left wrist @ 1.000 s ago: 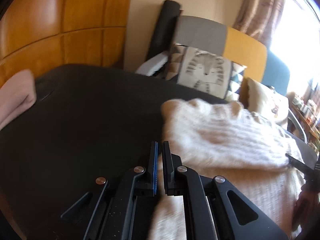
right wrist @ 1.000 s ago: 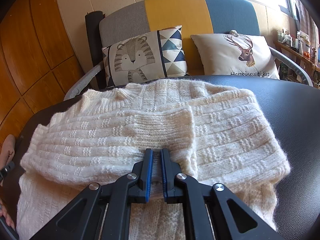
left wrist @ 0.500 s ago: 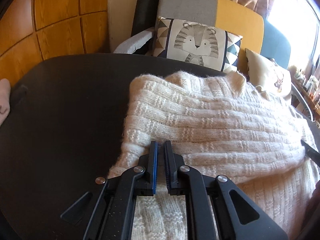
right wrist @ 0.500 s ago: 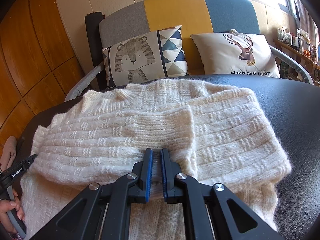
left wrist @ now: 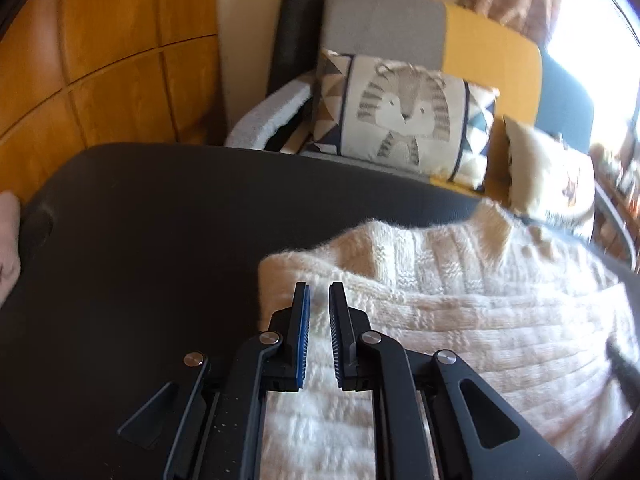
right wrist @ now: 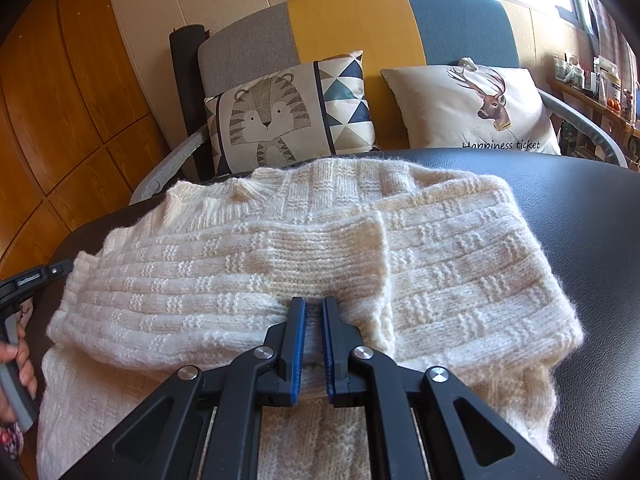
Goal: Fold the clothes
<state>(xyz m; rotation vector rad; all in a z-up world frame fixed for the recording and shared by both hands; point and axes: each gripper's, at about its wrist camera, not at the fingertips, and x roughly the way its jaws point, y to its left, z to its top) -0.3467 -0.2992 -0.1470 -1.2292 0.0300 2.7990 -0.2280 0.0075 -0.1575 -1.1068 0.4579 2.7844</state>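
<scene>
Cream knit sweater (right wrist: 320, 240) lies on black table (right wrist: 592, 208), sleeves folded across body, collar toward table's far edge. Right gripper (right wrist: 313, 304) over near middle of sweater, narrow gap between fingers; a bit of knit seems to sit between them, grip uncertain. Left gripper (left wrist: 319, 292) above sweater's left edge (left wrist: 440, 312), fingers slightly apart, holding nothing; view blurred. Tiger cushion (right wrist: 292, 112) and deer cushion (right wrist: 472, 108) on sofa (right wrist: 356, 16) behind table.

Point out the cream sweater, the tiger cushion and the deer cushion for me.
cream sweater (right wrist: 460, 256): right wrist view, on the folded knit panel.
tiger cushion (right wrist: 268, 120): right wrist view, on the tiger's face.
deer cushion (right wrist: 440, 112): right wrist view, on plain fabric left of the deer.
</scene>
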